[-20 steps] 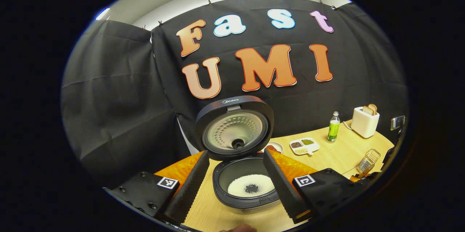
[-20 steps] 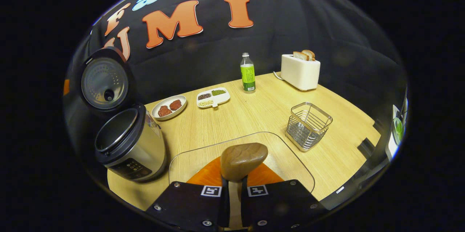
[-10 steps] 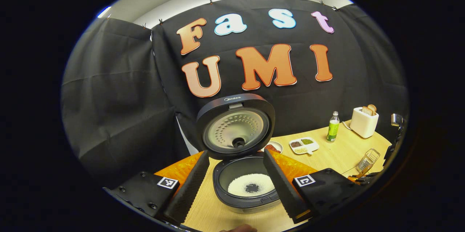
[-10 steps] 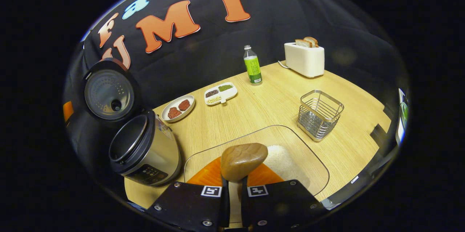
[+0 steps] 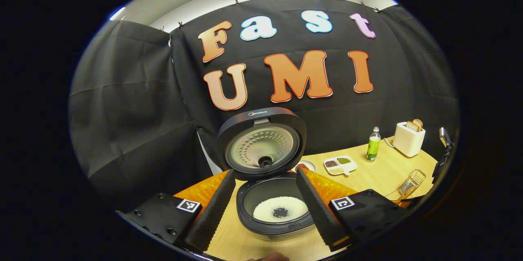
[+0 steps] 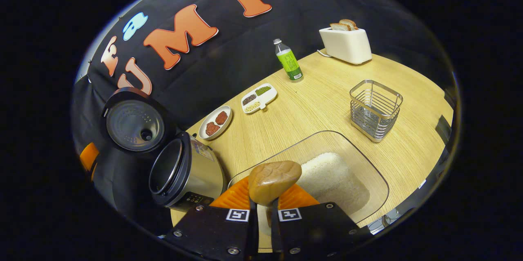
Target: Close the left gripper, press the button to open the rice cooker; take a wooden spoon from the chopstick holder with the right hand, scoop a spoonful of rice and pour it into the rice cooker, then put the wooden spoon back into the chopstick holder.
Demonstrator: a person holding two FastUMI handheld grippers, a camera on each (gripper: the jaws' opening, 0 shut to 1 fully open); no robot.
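The rice cooker (image 5: 273, 228) stands open with its lid (image 5: 261, 142) upright and white rice (image 5: 280, 210) in the pot. My left gripper (image 5: 264, 172) is open, one finger on each side of the pot and above it. My right gripper (image 6: 263, 206) is shut on the wooden spoon (image 6: 273, 179), whose brown bowl sticks up between the fingers with no rice showing on it. The spoon hangs over the near end of a glass tray (image 6: 367, 167) holding a heap of rice (image 6: 331, 177). The wire chopstick holder (image 6: 375, 109) stands empty beyond the tray. The cooker (image 6: 186, 171) sits left of the tray.
On the wooden table (image 6: 310, 110) are a plate with two brown pieces (image 6: 215, 122), a white divided dish (image 6: 258, 97), a green bottle (image 6: 288, 60) and a white toaster with bread (image 6: 345, 42). The table edge runs close behind the holder on the right.
My right gripper has swung with the spoon over the glass tray, so the rice heap has come into view and the cooker is closer. The left gripper has barely moved.
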